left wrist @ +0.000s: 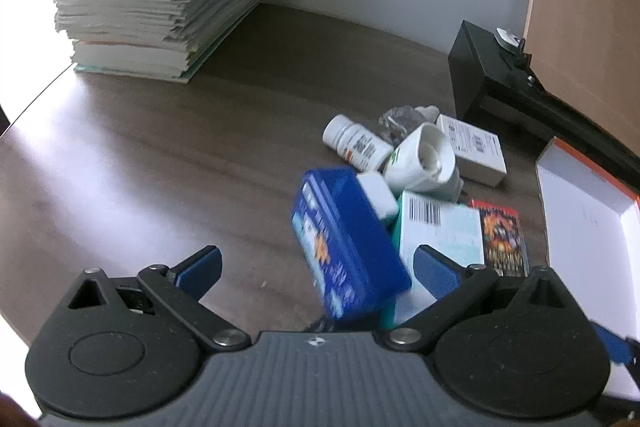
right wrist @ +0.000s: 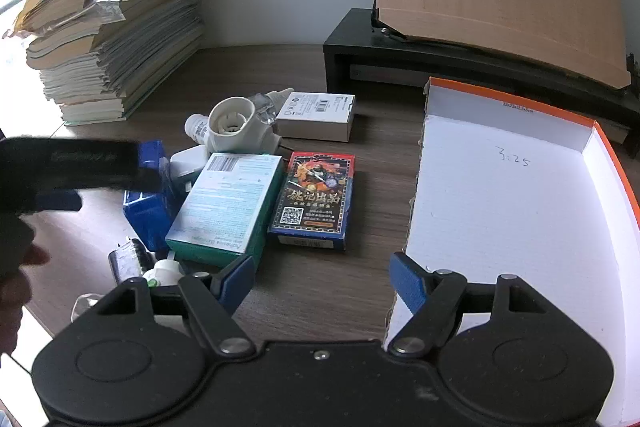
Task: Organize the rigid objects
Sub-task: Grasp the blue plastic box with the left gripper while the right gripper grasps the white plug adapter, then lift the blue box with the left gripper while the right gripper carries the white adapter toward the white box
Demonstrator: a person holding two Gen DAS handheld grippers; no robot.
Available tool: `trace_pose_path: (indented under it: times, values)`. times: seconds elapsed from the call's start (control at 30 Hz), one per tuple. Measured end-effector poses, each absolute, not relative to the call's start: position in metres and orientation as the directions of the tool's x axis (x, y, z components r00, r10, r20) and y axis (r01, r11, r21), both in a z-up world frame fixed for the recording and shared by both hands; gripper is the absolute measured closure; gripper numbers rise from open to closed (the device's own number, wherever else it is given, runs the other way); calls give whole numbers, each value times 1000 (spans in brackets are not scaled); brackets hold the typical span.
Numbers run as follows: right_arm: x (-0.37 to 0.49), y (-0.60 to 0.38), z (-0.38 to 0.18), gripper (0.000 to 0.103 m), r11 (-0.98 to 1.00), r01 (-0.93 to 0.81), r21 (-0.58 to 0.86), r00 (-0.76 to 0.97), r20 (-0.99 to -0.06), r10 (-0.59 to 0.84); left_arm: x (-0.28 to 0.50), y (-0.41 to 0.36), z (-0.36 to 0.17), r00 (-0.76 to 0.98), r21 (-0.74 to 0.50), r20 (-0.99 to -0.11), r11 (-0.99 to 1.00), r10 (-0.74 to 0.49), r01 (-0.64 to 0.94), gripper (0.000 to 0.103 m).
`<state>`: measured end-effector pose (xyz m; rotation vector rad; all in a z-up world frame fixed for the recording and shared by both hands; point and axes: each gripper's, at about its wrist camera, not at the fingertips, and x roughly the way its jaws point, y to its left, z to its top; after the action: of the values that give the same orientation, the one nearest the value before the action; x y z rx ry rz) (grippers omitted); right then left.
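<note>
A dark wood-grain desk point(right wrist: 340, 275) runs up to a pale wall with sockets; a tall stack of papers point(right wrist: 112, 47) fills the far left corner and a black riser point(right wrist: 360, 47) with a tan board stands at the far right. On the right lies a white tray box with an orange rim point(right wrist: 520, 207), nothing in it. The clutter to be sorted sits left of it: a blue box point(left wrist: 344, 239), a teal-and-white box point(right wrist: 228, 203) and a card pack point(right wrist: 316, 199) nearest, then a white plastic fitting point(right wrist: 236, 127), a white pill bottle point(left wrist: 356, 143) on its side and a small white carton point(right wrist: 316, 115) farther off.

The left gripper point(left wrist: 316, 267) has its fingers spread wide, with the blue box tilted and blurred in the gap; it appears not to be clamped, though the right pad's contact is hard to judge. The right gripper point(right wrist: 322, 279) hovers released above bare desk, just beside the tray's near left edge, grasping nothing.

The step in hand seems to be taking the blue box. It would go best if the pads met the box's two broad flat faces squarely, centred on its length, because a tilted box gripped near a corner will likely pivot. It leans against the teal-and-white box, so lifting straight up before swinging right should avoid dragging the neighbours. The tray wall needs clearing before lowering.
</note>
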<state>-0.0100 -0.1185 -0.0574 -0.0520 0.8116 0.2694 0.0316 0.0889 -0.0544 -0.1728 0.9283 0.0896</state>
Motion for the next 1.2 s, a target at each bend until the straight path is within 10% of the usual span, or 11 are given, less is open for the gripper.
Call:
trace_pose_path:
  times: [0.13,0.27,1.0,1.2]
  values:
    - [-10,-118,-57,15,960,-275,59,653,-721,231,43,90,-62,585,-110,-811,985,-10,-136,20]
    - [-14,-114,-59,15,945,-316,78,634,-724,272,47,95,-74,563,-140,-825,983,-51,-116,66]
    - [-46,-50,-71,1,773,-604,195,434,-732,525,-5,156,-57,607,-164,-795,965,-7,-203,69]
    - [-62,-39,-68,1,709,-705,19,492,-708,507,-18,169,-56,606,-164,-795,964,-5,-208,69]
